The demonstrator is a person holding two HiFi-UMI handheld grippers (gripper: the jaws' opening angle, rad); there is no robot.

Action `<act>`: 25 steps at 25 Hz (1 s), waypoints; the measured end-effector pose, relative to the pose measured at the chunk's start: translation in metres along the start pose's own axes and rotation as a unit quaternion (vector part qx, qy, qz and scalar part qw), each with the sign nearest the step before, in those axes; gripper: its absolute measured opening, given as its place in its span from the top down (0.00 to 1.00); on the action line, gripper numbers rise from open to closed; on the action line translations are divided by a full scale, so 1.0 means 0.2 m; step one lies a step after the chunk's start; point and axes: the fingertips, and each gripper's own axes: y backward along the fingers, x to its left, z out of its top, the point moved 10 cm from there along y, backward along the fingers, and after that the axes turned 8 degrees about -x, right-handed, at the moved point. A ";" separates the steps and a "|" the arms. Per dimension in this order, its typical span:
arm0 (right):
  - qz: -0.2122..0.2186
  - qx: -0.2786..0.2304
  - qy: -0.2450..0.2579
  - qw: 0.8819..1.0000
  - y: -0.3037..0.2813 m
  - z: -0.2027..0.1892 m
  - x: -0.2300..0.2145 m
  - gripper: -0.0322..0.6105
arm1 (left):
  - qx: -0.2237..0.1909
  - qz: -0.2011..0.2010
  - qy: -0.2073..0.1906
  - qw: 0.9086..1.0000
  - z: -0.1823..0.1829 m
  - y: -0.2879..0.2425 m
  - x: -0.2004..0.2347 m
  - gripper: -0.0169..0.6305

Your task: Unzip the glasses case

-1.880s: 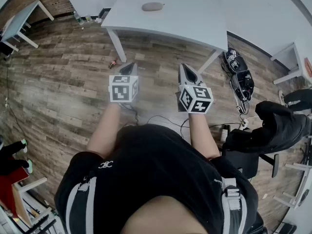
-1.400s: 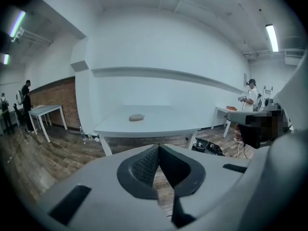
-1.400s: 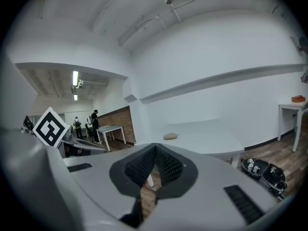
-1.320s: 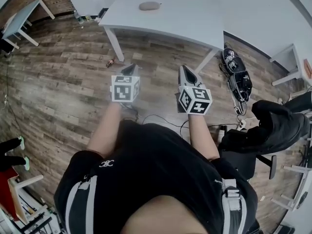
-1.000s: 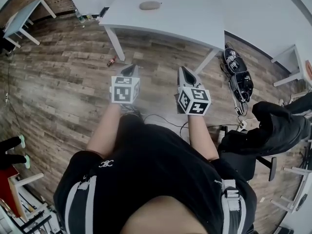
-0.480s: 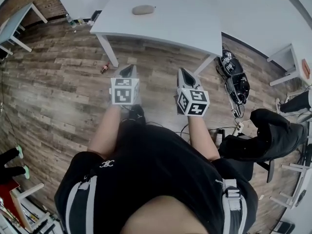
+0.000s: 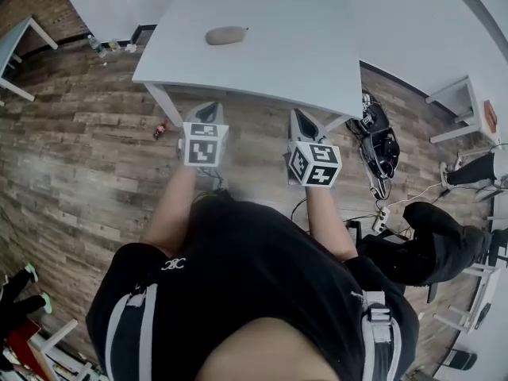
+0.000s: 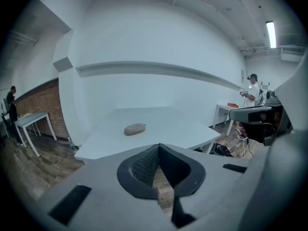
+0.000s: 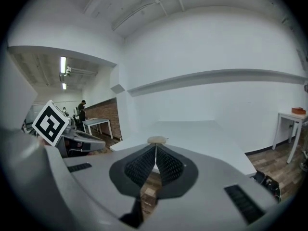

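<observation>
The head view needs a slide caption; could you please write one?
Shut, empty left gripper and right gripper held toward a white table bearing the glasses case.

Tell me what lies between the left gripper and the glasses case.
Nothing but the bare white table: the head view shows no object between the left gripper and the glasses case.

left gripper [image 8: 159,148]: jaws closed together, nothing between | glasses case [image 8: 134,129]: beyond fingertips, slightly left, on white table [image 8: 185,126] | wood floor [image 8: 164,189]: visible beneath fingers
</observation>
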 end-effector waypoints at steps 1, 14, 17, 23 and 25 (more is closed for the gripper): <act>-0.001 0.001 -0.002 1.000 -0.07 0.01 -0.01 0.93 | 0.001 -0.001 -0.003 1.000 0.03 -0.05 0.04 0.97; -0.009 0.017 0.005 1.000 -0.82 0.06 0.12 0.93 | 0.014 -0.015 -0.035 0.999 0.18 -0.52 0.63 0.97; -0.016 0.021 -0.009 1.000 -0.90 0.04 0.15 0.93 | 0.024 -0.021 -0.019 0.999 0.18 -0.59 0.74 0.97; -0.008 0.033 -0.042 0.999 -1.04 -0.01 0.13 0.93 | 0.037 -0.004 0.011 0.999 0.18 -0.68 0.88 0.97; -0.001 0.031 -0.070 0.997 -1.10 -0.01 0.10 0.93 | 0.040 0.005 0.007 0.999 0.18 -0.71 0.91 0.97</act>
